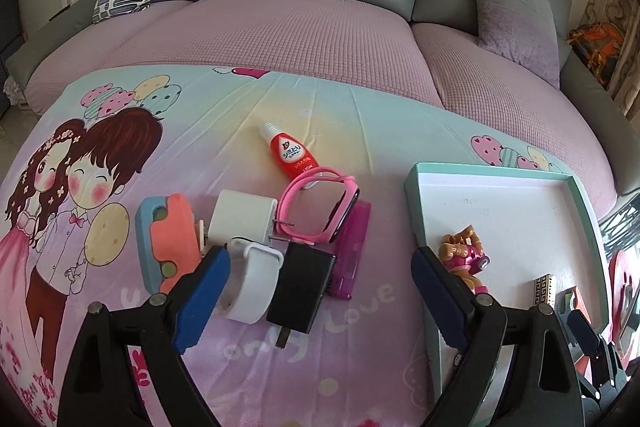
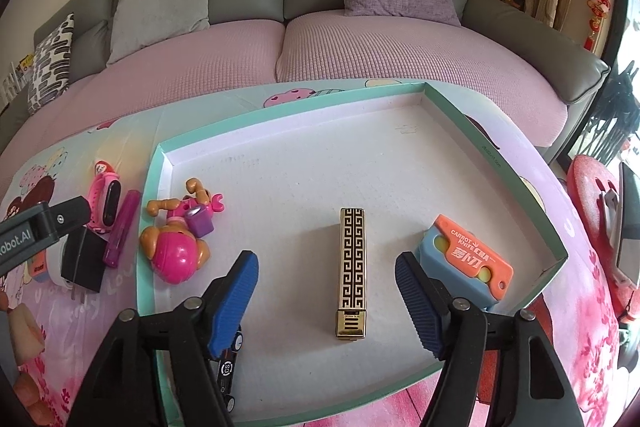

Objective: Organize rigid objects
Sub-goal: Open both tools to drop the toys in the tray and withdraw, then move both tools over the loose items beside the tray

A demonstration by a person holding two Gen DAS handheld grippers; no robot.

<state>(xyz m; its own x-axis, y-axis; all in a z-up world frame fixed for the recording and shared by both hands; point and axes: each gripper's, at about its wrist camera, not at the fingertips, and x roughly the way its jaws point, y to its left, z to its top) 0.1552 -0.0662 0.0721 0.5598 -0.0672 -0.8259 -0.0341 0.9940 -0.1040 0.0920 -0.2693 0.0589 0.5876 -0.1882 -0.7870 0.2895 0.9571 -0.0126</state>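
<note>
My left gripper is open above a pile on the cartoon cloth: a black charger, a white watch band, a white cube adapter, a pink watch, a purple lighter, a red tube and an orange-and-blue carrot knife. My right gripper is open over the teal-rimmed tray, straddling a gold patterned lighter. The tray also holds a pink toy figure, another carrot knife and a small black toy car.
The tray sits right of the pile. A grey sofa with a pink cover and cushions lies behind. A red round object stands off the table's right edge.
</note>
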